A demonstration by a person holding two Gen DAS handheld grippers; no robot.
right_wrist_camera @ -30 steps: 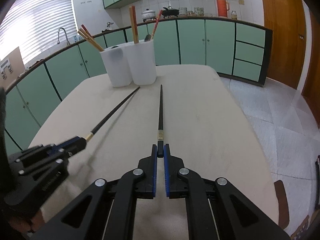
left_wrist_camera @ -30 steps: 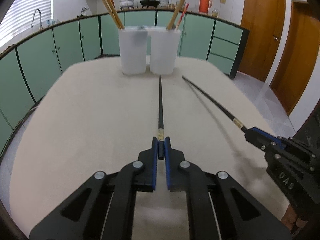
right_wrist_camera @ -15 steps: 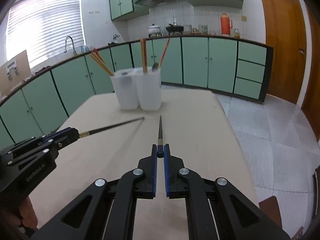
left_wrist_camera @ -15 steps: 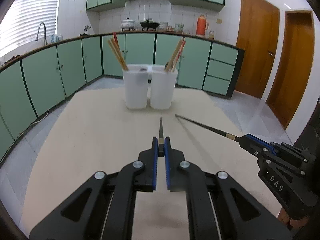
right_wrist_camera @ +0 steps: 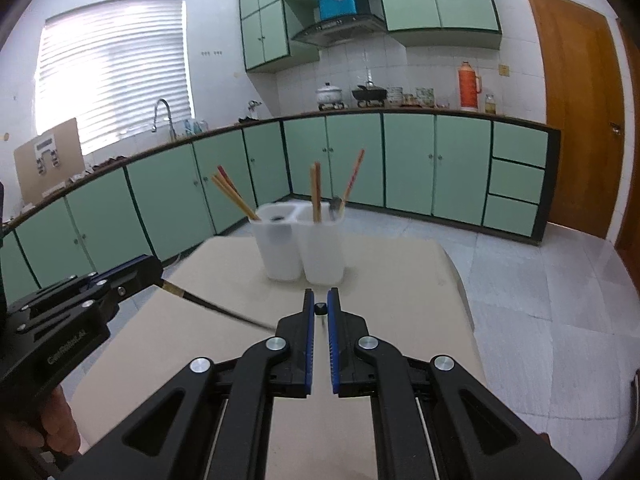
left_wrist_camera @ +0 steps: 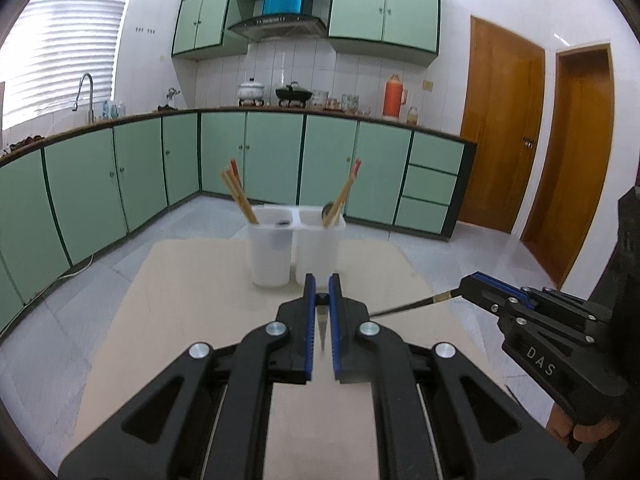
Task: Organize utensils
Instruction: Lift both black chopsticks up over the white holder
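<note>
My left gripper (left_wrist_camera: 321,280) is shut on the butt end of a black chopstick (left_wrist_camera: 322,330), which shows foreshortened between the blue pads, above the beige table (left_wrist_camera: 180,320). My right gripper (right_wrist_camera: 321,295) is shut on a second black chopstick (right_wrist_camera: 320,309) the same way. Each wrist view also catches the other gripper: the right gripper (left_wrist_camera: 466,283) with its chopstick (left_wrist_camera: 404,309), the left gripper (right_wrist_camera: 155,269) with its chopstick (right_wrist_camera: 216,307). Two white cups (left_wrist_camera: 270,252) (left_wrist_camera: 318,248) stand side by side beyond the fingertips, holding wooden chopsticks (left_wrist_camera: 239,196), a red one and a spoon.
The table ends just behind the cups (right_wrist_camera: 323,252). Green kitchen cabinets (left_wrist_camera: 272,152) and grey tiled floor (right_wrist_camera: 540,280) surround it, with wooden doors (left_wrist_camera: 500,128) at the right. A hand (right_wrist_camera: 56,428) holds the left gripper's handle.
Both grippers have risen, lifting their black chopsticks off the table. The chopsticks, seen lying long before, now look short, and the cups sit lower in both views.
</note>
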